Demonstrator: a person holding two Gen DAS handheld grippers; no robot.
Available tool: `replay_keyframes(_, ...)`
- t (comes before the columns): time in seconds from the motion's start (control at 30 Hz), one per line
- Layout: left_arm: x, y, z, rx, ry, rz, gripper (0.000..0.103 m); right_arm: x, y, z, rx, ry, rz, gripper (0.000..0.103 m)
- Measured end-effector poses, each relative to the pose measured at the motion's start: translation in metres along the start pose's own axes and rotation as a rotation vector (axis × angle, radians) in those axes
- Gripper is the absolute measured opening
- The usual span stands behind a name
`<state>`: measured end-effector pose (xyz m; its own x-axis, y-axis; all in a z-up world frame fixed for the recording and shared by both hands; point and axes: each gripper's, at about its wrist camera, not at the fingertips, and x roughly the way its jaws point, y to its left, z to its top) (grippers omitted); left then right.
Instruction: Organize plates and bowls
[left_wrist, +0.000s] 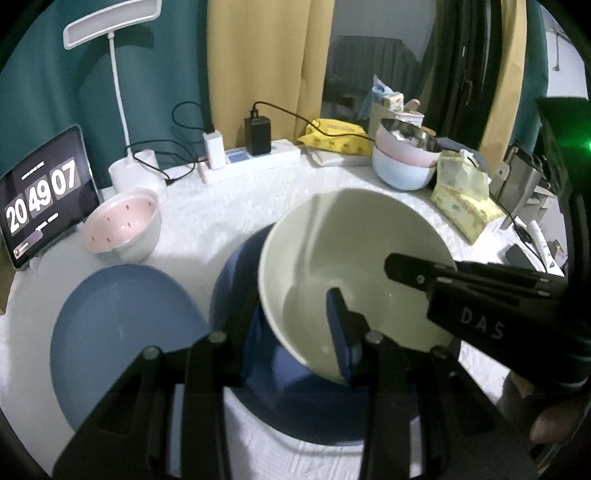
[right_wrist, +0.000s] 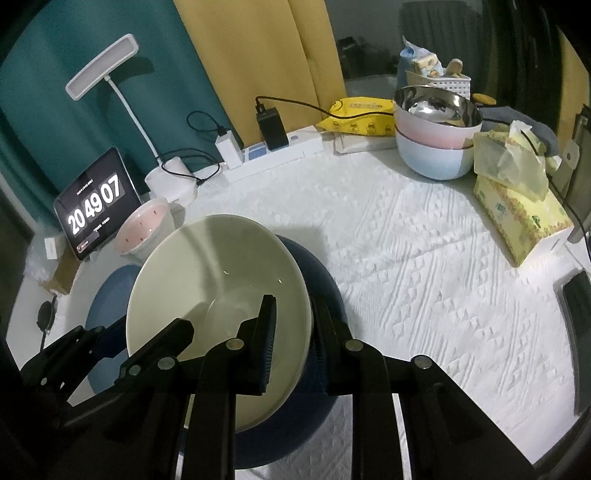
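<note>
A pale cream deep plate (left_wrist: 351, 236) (right_wrist: 207, 266) hangs tilted just above a dark blue plate (left_wrist: 288, 398) (right_wrist: 325, 280) on the white cloth. My left gripper (left_wrist: 299, 325) is shut on its near rim, one finger inside the plate and the other outside beneath it. My right gripper (right_wrist: 293, 306) is shut on the same plate's right rim and reaches in from the right in the left wrist view (left_wrist: 399, 266). A lighter blue plate (left_wrist: 122, 325) (right_wrist: 110, 288) lies flat to the left. The left gripper (right_wrist: 110, 332) shows low at the left of the right wrist view.
A pink strainer bowl in a white bowl (left_wrist: 122, 225) sits back left beside a tablet clock (left_wrist: 40, 199) and a lamp base (left_wrist: 133, 173). Back right stands a stack of bowls (right_wrist: 436, 136) topped by a steel one, next to a tissue pack (right_wrist: 517, 206). A power strip (right_wrist: 273, 155) lines the back.
</note>
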<state>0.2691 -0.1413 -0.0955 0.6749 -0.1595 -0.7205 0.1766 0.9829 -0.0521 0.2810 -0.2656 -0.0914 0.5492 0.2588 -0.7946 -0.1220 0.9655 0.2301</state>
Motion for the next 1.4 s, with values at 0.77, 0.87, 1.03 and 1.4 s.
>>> replay_keyframes(0.77, 0.014, 0.005, -0.008, 0.008, 0.053, 0.029, 0.036, 0.011, 0.009, -0.004, -0.064, 0.020, -0.061, 0.022)
replay_keyframes(0.87, 0.014, 0.005, -0.009, 0.006, 0.053, 0.024, 0.037, 0.012, 0.009, -0.004, -0.062, 0.017, -0.066, 0.022)
replay_keyframes(1.03, 0.013, 0.004, -0.009, 0.004, 0.053, 0.022, 0.037, 0.012, 0.008, -0.003, -0.065, 0.017, -0.068, 0.022)
replay_keyframes(1.4, -0.002, 0.004, -0.001, 0.012, 0.005, 0.004, 0.037, 0.004, 0.014, 0.007, -0.077, -0.026, -0.079, 0.024)
